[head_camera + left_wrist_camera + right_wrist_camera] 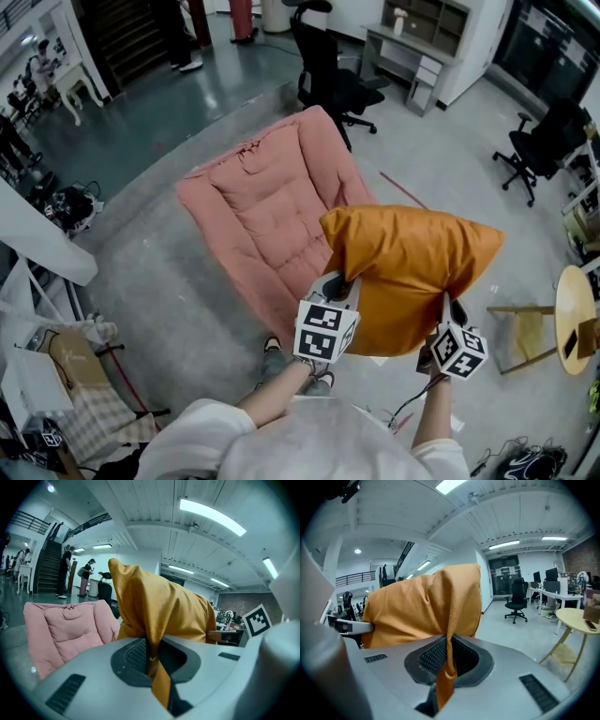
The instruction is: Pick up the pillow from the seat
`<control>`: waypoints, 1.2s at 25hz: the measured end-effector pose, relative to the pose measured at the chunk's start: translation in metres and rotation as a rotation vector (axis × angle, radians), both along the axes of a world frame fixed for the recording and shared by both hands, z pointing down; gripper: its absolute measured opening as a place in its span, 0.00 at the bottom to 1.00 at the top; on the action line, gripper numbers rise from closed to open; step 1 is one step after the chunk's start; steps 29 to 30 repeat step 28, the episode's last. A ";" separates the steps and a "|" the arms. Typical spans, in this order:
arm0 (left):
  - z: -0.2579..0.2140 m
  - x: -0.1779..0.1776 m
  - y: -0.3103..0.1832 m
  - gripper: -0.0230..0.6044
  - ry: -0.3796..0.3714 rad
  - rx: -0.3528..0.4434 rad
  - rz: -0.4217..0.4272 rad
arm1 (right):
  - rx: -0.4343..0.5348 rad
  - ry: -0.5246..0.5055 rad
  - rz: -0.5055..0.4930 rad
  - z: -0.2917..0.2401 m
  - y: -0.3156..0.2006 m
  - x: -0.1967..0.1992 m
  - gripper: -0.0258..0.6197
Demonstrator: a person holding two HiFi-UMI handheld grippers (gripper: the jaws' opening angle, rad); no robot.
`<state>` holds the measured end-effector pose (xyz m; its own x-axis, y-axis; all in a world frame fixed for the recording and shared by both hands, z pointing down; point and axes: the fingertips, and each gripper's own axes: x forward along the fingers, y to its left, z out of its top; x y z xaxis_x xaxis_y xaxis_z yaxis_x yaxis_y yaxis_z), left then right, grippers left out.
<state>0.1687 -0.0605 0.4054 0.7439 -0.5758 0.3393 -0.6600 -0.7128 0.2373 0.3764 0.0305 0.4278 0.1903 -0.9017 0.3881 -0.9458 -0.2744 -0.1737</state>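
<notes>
- left gripper (151,657): my ribbed pads are clamped tight on a bunched fold of the sheeny orange pillow (412,272).
- right gripper (448,660): pinched shut on another gathered corner.
- pillow hangs plump in the air, over the right edge of the pink quilted seat (262,206).

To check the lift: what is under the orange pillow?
The pillow is lifted; below it lie the pink seat and grey floor. It covers the seat's right edge, so that part cannot be seen.
</notes>
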 end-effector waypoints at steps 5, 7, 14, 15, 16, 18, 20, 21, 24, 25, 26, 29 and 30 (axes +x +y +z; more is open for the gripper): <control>-0.002 0.001 -0.005 0.09 -0.005 0.016 0.004 | -0.007 0.006 0.003 0.003 -0.004 0.000 0.10; -0.002 0.000 -0.008 0.09 -0.007 0.017 0.003 | -0.009 0.004 -0.001 0.004 -0.007 -0.002 0.10; -0.002 -0.008 -0.014 0.09 -0.008 0.012 -0.005 | -0.006 0.008 -0.005 0.002 -0.014 -0.008 0.10; -0.002 -0.008 -0.014 0.09 -0.008 0.013 -0.006 | -0.005 0.008 -0.007 0.002 -0.014 -0.008 0.10; -0.002 -0.008 -0.015 0.09 -0.007 0.014 -0.006 | -0.004 0.009 -0.008 0.002 -0.015 -0.008 0.10; -0.002 -0.007 -0.017 0.09 -0.007 0.015 -0.004 | -0.003 0.011 -0.009 0.001 -0.017 -0.008 0.10; -0.003 -0.008 -0.020 0.09 -0.007 0.017 -0.001 | -0.003 0.013 -0.007 0.000 -0.019 -0.009 0.10; -0.004 -0.008 -0.021 0.09 -0.007 0.018 0.000 | -0.003 0.014 -0.006 -0.001 -0.020 -0.009 0.10; -0.004 -0.007 -0.024 0.09 -0.008 0.020 0.003 | -0.004 0.015 -0.005 -0.001 -0.022 -0.008 0.10; -0.004 -0.006 -0.024 0.09 -0.009 0.020 0.003 | -0.005 0.017 -0.005 -0.001 -0.022 -0.007 0.09; -0.004 -0.005 -0.025 0.09 -0.010 0.019 0.003 | -0.007 0.019 -0.006 -0.001 -0.023 -0.006 0.09; -0.005 -0.004 -0.025 0.09 -0.011 0.018 0.002 | -0.009 0.022 -0.007 -0.002 -0.023 -0.005 0.09; -0.005 -0.004 -0.025 0.09 -0.011 0.018 0.002 | -0.009 0.022 -0.007 -0.002 -0.023 -0.005 0.09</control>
